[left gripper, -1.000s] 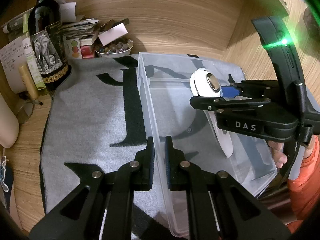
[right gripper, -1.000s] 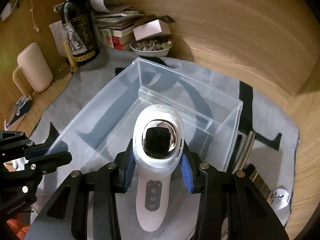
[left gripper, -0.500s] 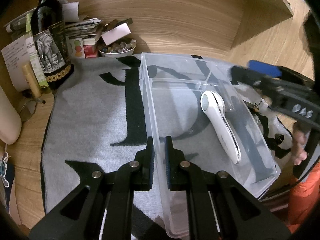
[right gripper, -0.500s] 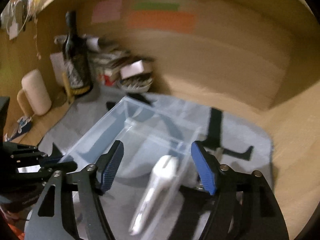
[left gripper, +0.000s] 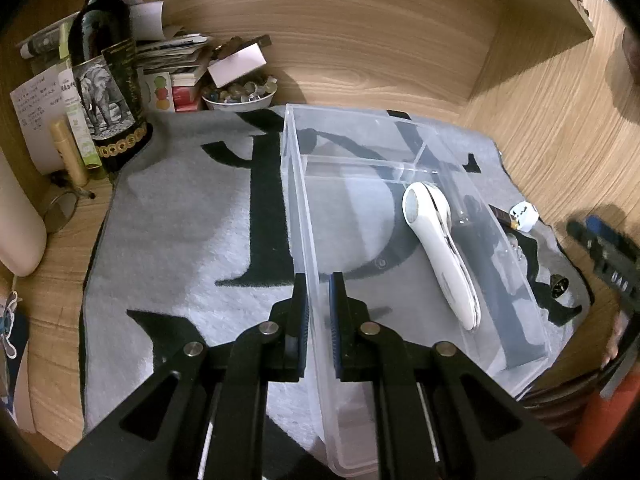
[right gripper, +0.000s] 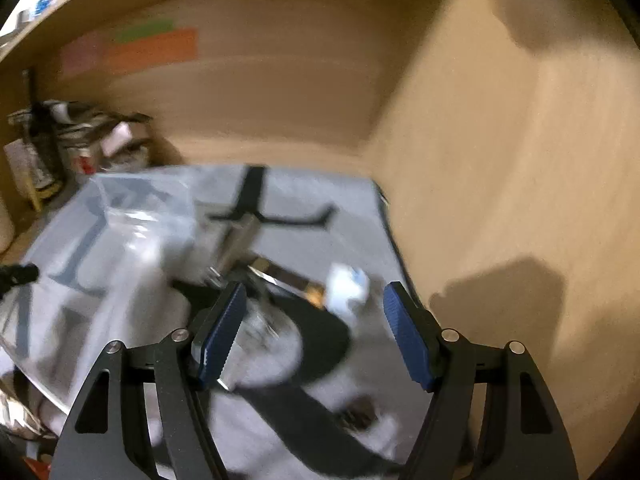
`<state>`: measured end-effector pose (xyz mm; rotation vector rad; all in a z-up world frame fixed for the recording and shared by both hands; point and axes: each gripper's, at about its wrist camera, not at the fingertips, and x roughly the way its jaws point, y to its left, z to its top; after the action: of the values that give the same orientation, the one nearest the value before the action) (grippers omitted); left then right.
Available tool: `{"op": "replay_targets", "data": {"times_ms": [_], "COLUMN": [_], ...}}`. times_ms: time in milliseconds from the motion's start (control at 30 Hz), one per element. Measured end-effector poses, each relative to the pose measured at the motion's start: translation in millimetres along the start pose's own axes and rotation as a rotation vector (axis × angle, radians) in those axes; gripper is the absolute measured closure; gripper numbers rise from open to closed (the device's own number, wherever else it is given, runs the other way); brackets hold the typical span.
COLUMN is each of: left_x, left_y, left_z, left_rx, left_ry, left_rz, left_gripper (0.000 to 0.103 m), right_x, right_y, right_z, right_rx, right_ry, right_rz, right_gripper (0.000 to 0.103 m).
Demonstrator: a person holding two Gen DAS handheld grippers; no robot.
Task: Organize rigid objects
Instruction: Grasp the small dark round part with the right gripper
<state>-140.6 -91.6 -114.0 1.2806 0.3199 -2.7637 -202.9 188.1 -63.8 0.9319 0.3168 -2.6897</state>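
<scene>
A clear plastic bin [left gripper: 298, 208] stands on a grey mat with black shapes [left gripper: 180, 232]. A white handheld device [left gripper: 440, 248] lies inside the bin along its right wall. My left gripper [left gripper: 318, 312] is shut on the bin's left wall. My right gripper [right gripper: 314, 332] is open and empty, above the mat to the right of the bin [right gripper: 132, 216]; it shows blurred at the right edge of the left wrist view [left gripper: 608, 256]. Small items lie on the mat below it: a white cube [right gripper: 346, 288], a dark stick with a gold end [right gripper: 288, 276] and a silver bar [right gripper: 240, 240].
A dark wine bottle [left gripper: 108, 80], a stack of books and papers [left gripper: 176, 60] and a bowl of small objects [left gripper: 240, 94] stand at the back left. Wooden walls [left gripper: 540, 112] close the back and right. A white cube [left gripper: 524, 214] lies right of the bin.
My right gripper let go of the white device, which now lies in the bin, and it has swung out to the right over the mat. My left gripper has kept its hold.
</scene>
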Motion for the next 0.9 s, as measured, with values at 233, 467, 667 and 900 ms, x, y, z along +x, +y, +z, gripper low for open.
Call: {"op": "replay_targets", "data": {"times_ms": [233, 467, 667, 900], "left_x": [0.1, -0.3, -4.1, -4.5], "left_y": [-9.5, -10.4, -10.2, -6.5], "left_z": [-2.1, -2.1, -1.0, 1.8], "left_rx": [0.023, 0.026, 0.034, 0.026], "left_ry": [-0.006, -0.003, -0.014, -0.021], "left_rz": [0.034, 0.039, 0.039, 0.014], "left_gripper": [0.094, 0.094, 0.094, 0.094], "right_x": [11.1, 31.0, 28.1, 13.0], "right_y": [-16.2, -20.6, -20.0, -7.0], "right_z": [-42.4, -65.8, -66.8, -38.0], "right_rx": [0.042, 0.072, 0.092, 0.056], "right_ry": [0.095, 0.187, 0.168, 0.076], "right_rz": [-0.030, -0.018, -0.028, -0.006], "right_gripper": [0.036, 0.065, 0.073, 0.073]}}
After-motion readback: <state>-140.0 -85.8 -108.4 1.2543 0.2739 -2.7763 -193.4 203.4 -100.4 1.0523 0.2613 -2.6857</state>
